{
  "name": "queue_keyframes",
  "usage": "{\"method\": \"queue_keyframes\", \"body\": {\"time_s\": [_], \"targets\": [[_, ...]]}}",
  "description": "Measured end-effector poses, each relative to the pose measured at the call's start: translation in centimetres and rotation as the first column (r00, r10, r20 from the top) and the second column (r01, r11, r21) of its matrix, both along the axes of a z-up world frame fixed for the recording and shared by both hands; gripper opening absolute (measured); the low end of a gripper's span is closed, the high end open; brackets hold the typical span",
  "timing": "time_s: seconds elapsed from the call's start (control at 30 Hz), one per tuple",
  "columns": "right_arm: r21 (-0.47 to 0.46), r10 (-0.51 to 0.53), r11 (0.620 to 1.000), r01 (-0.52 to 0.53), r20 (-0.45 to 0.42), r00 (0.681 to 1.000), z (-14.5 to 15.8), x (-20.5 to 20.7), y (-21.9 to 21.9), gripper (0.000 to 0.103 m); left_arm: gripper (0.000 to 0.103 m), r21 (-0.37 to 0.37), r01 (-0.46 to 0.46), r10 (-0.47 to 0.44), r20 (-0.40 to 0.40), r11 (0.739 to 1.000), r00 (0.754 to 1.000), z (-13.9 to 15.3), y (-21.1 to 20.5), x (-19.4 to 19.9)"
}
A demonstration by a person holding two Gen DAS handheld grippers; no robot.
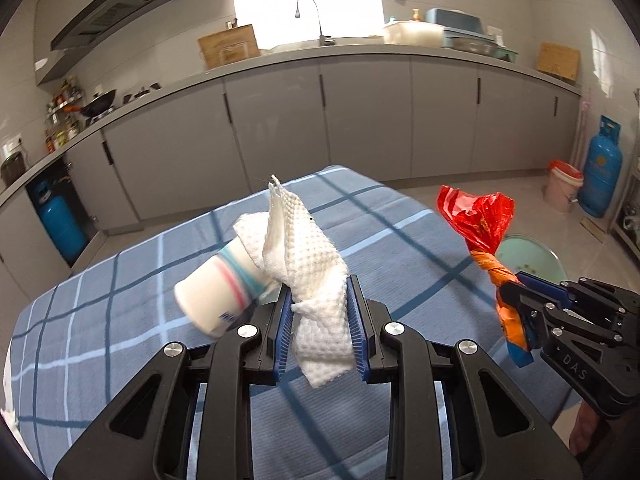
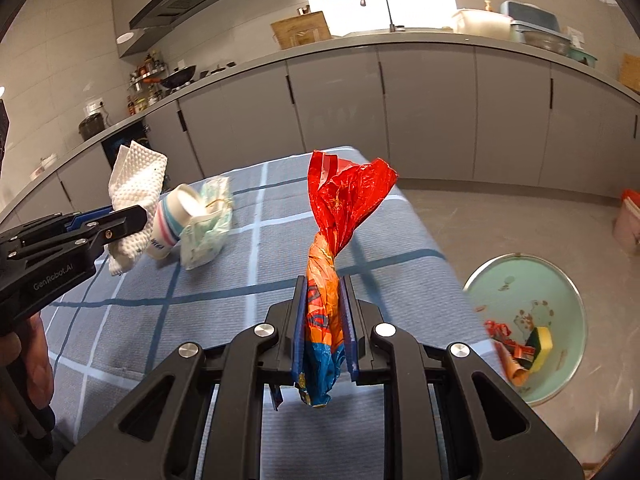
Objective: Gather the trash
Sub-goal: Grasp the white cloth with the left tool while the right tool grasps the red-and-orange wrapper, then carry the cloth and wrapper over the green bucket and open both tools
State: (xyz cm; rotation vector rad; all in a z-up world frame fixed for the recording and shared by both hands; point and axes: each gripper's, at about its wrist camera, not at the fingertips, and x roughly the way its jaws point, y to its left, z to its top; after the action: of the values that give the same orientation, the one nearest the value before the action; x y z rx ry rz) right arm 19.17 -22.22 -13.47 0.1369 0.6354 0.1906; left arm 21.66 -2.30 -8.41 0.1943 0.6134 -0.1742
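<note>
White paper towel (image 1: 316, 264) between jaws.

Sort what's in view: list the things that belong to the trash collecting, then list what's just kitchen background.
Job:
- paper towel, in left gripper
- red-orange wrapper, in right gripper
- paper cup and crumpled packet on the table
- green basin holding trash

Background:
- blue gas cylinder
- wok
- faucet
</note>
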Motion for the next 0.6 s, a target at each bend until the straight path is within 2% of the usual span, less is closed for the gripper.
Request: {"method": "queue_keyframes", "body": {"time_s": [0.3,0.6], "targets": [[-0.014,-0.138,0.990,0.138,0.004,0.990,0.3,0.2,-6.9,0.018,0.027,0.004,0.155,-0.155,0.000,0.988,0.988,0.1,-7.0,1.5],[-0.032,-0.248,0.968,0.248,-0.005,0.969,0.0,0.0,-13.1,0.018,0.027,-0.008,0.290,-0.290,0.004,0.957,0.957,0.0,-14.2,2.8]]}}
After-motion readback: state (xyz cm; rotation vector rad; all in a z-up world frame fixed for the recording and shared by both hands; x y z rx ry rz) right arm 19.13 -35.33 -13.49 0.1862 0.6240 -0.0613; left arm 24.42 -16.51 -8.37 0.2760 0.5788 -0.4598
